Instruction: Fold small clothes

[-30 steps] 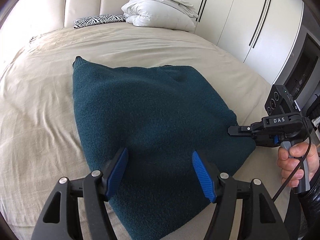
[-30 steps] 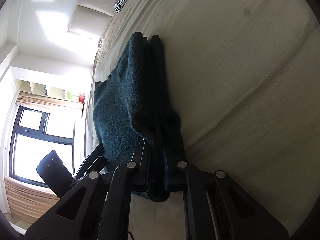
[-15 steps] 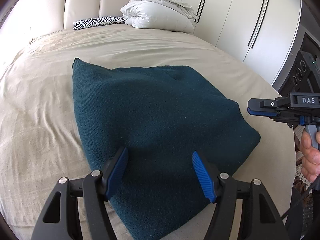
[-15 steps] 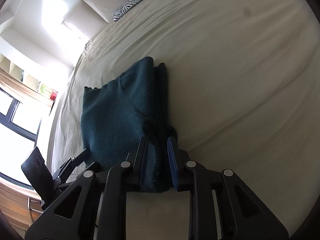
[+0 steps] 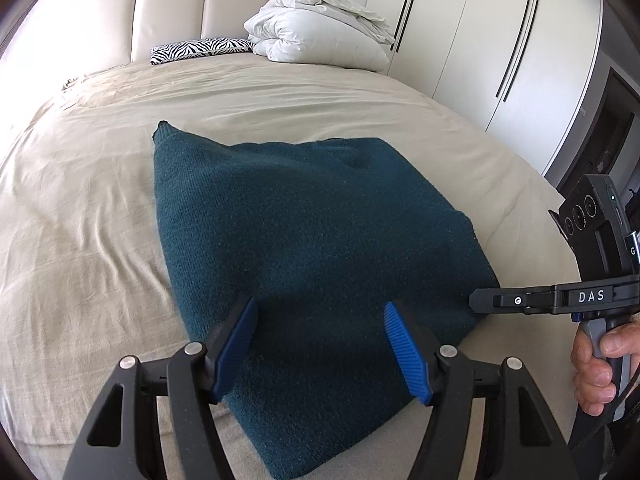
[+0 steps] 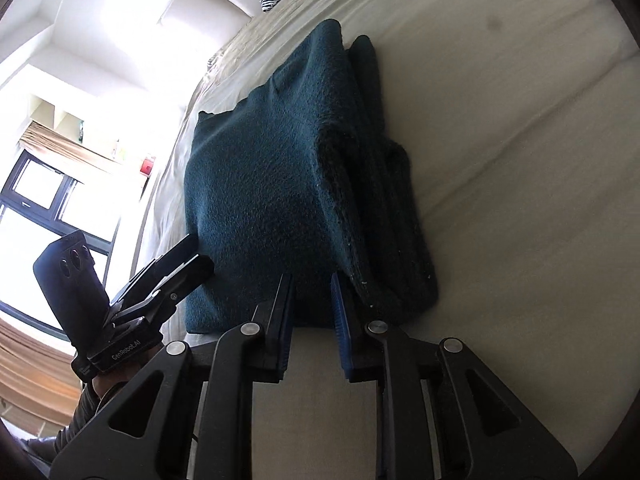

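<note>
Jaws of the left gripper [image 5: 318,346] are held well apart, low over the near edge of the sweater [image 5: 312,248], with nothing pinched between the blue pads [image 5: 236,344]. Knit fabric is seen in the gap beneath them, but whether the pads touch it cannot be told.

Spread across the middle of the bed [image 5: 80,208], the dark teal sweater is folded into a thick, roughly square bundle, with one corner pointed toward the headboard [image 5: 168,20]. In the right wrist view its stacked layers [image 6: 376,184] are shown along one side, resting on the beige sheet.

Farther back, a zebra-print pillow [image 5: 200,48] is laid against the headboard, and a folded white duvet [image 5: 320,28] is piled just beside it. White wardrobe doors [image 5: 500,40] are lined along the right wall.

At the right, the right gripper [image 6: 312,312] is carried by a hand [image 5: 600,364] at the sweater's near right corner. Its jaws are closing, a narrow gap is left between them, and their tips are set at the sweater's edge with no fabric gripped.
</note>
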